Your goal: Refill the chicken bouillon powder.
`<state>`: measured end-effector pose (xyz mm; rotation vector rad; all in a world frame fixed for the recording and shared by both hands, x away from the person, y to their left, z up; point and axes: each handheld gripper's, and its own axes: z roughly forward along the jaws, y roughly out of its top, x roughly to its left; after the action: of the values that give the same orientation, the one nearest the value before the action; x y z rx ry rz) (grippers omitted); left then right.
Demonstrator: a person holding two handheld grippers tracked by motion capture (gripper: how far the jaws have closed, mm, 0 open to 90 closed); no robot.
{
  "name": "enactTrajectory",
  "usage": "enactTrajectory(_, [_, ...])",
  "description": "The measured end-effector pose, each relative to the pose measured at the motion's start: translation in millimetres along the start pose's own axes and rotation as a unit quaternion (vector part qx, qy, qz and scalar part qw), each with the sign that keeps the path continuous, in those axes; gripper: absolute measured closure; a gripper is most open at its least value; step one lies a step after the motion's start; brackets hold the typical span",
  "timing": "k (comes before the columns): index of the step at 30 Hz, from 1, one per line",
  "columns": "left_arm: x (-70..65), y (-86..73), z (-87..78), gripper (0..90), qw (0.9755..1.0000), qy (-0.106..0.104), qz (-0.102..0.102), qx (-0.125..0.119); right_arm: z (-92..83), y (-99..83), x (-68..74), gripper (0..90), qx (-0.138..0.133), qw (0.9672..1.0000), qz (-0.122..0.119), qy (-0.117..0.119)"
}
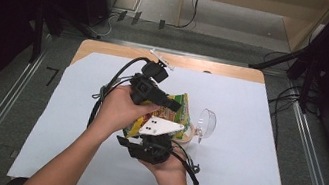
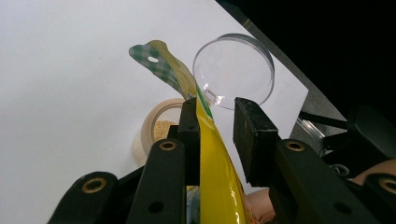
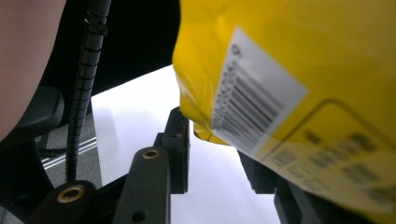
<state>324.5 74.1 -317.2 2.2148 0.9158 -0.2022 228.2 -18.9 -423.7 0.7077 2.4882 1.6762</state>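
Over the white sheet (image 1: 239, 176) on the table, I hold a yellow pouch (image 1: 168, 118) in the air between both grippers, tilted above a small open jar (image 2: 159, 128) of tan granules. Its clear lid (image 2: 233, 70) stands up just beside. Looks like the pouring step. Left gripper (image 2: 212, 121): pouch edge lies against one pad, other jaw stands clear, so spread. Right gripper (image 3: 215, 154): jaws apart, pouch bottom between them, grip unclear. Next I need a firm pinch, then tip the pouch mouth onto the jar.
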Motion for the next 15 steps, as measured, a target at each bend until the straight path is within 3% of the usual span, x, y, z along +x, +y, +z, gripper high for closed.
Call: enactTrajectory(15, [-1.5,-0.1,0.0,73.4,1.0000,0.004,0.003,0.000,-0.2,-0.5,-0.2,69.9,0.000,1.0000,-0.004,-0.003])
